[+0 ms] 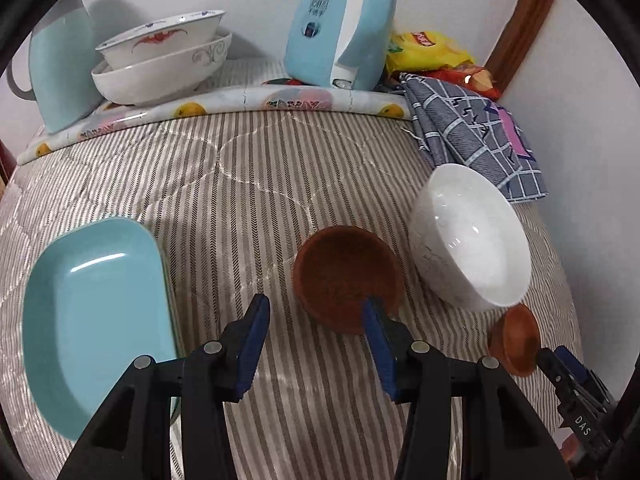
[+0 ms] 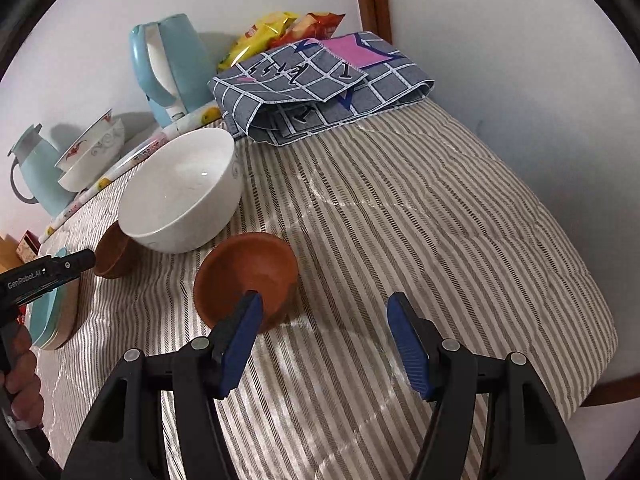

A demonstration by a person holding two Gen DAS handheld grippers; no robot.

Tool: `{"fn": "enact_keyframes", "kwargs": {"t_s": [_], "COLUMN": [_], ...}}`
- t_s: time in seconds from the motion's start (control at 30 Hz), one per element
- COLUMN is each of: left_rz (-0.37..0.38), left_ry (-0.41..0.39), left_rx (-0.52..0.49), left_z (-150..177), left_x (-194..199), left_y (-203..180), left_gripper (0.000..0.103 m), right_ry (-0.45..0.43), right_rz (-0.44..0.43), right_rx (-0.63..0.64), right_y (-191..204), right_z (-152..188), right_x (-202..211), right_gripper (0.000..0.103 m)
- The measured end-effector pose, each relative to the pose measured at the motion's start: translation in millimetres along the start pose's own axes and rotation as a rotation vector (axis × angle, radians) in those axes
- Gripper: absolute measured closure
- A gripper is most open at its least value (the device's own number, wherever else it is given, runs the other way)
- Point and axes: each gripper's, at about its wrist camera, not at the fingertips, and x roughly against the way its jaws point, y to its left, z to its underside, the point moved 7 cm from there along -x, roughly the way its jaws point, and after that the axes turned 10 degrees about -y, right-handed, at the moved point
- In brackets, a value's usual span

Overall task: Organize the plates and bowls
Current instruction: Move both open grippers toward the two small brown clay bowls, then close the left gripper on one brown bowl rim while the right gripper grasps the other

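Two small brown clay bowls and a white bowl (image 1: 468, 236) stand on the striped cloth (image 1: 248, 184). My left gripper (image 1: 314, 312) is open, and its right fingertip overlaps the near rim of the first brown bowl (image 1: 346, 276), with only cloth between the fingers. My right gripper (image 2: 324, 312) is also open; its left fingertip covers the near rim of the second brown bowl (image 2: 246, 276). In the right wrist view the white bowl (image 2: 180, 192) sits behind that bowl. A teal rectangular plate (image 1: 96, 312) lies on a stack at the left.
Two patterned white bowls (image 1: 160, 60) are nested at the back, on a fruit-print mat, between a teal flask (image 1: 60, 72) and a blue kettle (image 1: 340, 20). A folded checked cloth (image 2: 320, 84) and snack bags (image 1: 428, 50) lie at the back right. The table's edge (image 2: 600, 320) curves away on the right.
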Motion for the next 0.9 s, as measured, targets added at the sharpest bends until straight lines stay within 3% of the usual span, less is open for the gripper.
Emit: {"fn": "enact_keyframes", "kwargs": {"t_s": [0.2, 0.37, 0.53, 0.8, 0.9], "left_rz": [-0.005, -0.013, -0.022, -0.001, 0.003], "left_ry": [0.025, 0.037, 0.043, 0.054, 0.053], "left_rx": [0.028, 0.009, 0.010, 0.018, 0.007], "left_z": [-2, -2, -3, -5, -5], "left_x": [-17, -26, -33, -43, -46], "left_y": [5, 2, 3, 4, 2], "left_gripper": [0.057, 0.057, 0.058, 0.072, 0.078], "right_ry": [0.021, 0.035, 0.045, 0.039, 0.037], "right_rz": [-0.020, -0.045, -0.051, -0.047, -0.050], "right_rx": [-0.006, -0.022, -0.023, -0.015, -0.010], "right_y": [5, 10, 13, 13, 14], "right_z": [-1, 0, 2, 1, 1], "right_x": [-15, -24, -31, -36, -38], "right_gripper": [0.041, 0.054, 0.060, 0.069, 0.078]}}
